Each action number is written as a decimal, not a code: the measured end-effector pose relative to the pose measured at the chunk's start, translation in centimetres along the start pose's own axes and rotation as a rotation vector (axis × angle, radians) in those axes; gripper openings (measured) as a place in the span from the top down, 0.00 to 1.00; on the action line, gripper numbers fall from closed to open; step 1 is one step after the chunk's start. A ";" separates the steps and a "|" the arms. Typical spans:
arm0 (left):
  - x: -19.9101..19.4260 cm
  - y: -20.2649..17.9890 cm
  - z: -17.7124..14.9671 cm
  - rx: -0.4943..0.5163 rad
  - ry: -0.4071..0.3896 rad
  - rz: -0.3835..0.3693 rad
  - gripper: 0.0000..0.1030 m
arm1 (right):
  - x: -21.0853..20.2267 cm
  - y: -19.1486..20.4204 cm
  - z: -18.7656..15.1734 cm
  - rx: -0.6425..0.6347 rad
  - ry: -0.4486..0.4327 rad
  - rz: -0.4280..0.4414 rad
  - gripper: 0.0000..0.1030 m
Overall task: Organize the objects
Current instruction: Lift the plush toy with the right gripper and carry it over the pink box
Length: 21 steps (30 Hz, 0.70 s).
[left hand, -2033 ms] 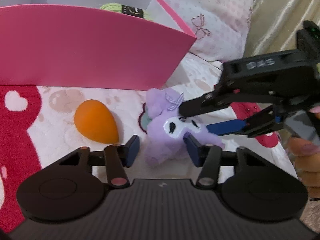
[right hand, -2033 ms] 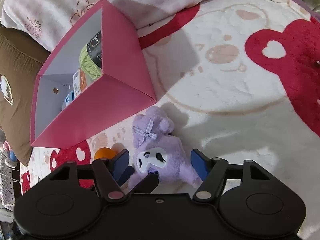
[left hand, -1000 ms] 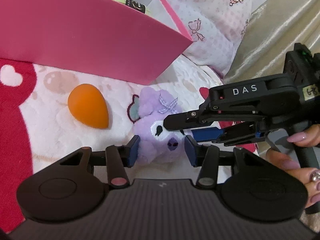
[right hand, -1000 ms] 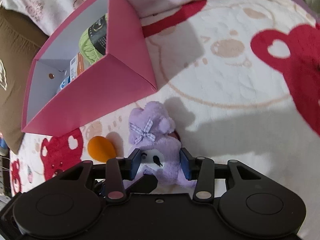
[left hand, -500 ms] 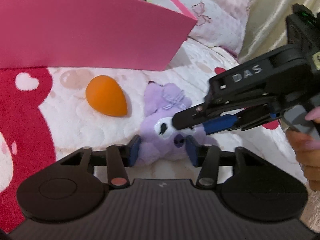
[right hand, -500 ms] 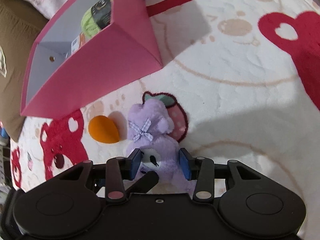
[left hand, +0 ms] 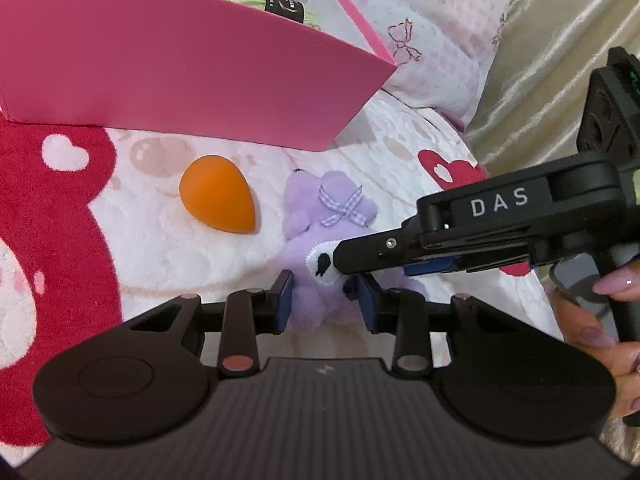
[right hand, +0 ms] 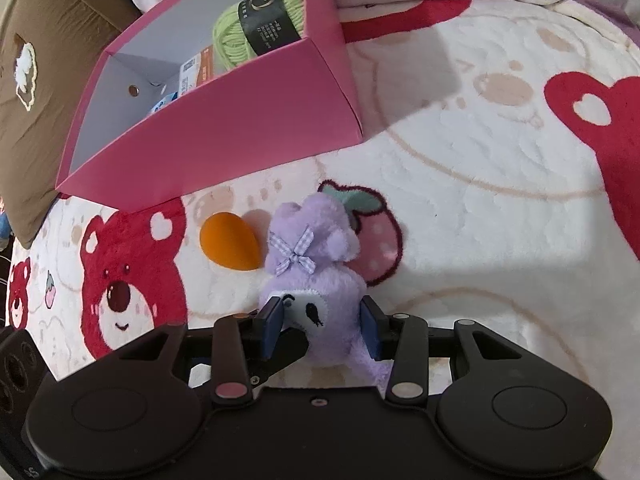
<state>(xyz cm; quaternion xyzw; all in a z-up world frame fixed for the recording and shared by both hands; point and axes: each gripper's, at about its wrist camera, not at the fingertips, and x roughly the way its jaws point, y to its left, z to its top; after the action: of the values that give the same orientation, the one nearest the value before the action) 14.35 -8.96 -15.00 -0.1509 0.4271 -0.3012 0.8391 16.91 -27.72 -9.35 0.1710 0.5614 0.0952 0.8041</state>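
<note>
Right now both tools are on the purple plush toy (right hand: 316,280), which lies on the bed blanket (right hand: 480,208) just beside the orange egg-shaped sponge (right hand: 229,246), in front of the pink box (right hand: 224,128). The right hand-held gripper (right hand: 320,326) pinches its head; the left hand-held gripper (left hand: 325,300) is closing, its pads already against the plush. I'd judge this the pick-up step; next comes a lift over the box wall, beside the green yarn (right hand: 260,26).

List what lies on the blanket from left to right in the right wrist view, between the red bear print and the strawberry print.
Red bear print → orange egg-shaped sponge → purple plush toy → strawberry print.
</note>
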 end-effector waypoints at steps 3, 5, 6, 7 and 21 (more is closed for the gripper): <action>-0.7 -0.1 0.1 0.005 -0.011 -0.007 0.68 | -0.2 -0.4 -0.2 0.021 0.003 0.018 0.55; -1.3 -0.4 0.3 0.034 -0.022 -0.007 0.68 | -0.8 -0.7 -0.3 0.039 -0.006 0.044 0.55; -1.6 -0.6 0.4 0.054 -0.023 -0.008 0.68 | -0.8 -0.6 -0.4 0.047 -0.010 0.054 0.55; -2.0 -0.8 0.4 0.076 -0.025 -0.005 0.68 | -1.1 -0.5 -0.5 0.051 -0.015 0.064 0.55; -8.9 -2.3 2.8 0.194 -0.076 -0.032 0.68 | -6.4 2.0 -2.8 0.047 -0.185 0.201 0.53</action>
<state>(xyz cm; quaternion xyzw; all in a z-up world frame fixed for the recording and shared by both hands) 11.75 -5.10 -6.62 -0.0869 0.3615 -0.3486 0.8604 12.07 -27.62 -3.88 0.2530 0.4672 0.1458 0.8345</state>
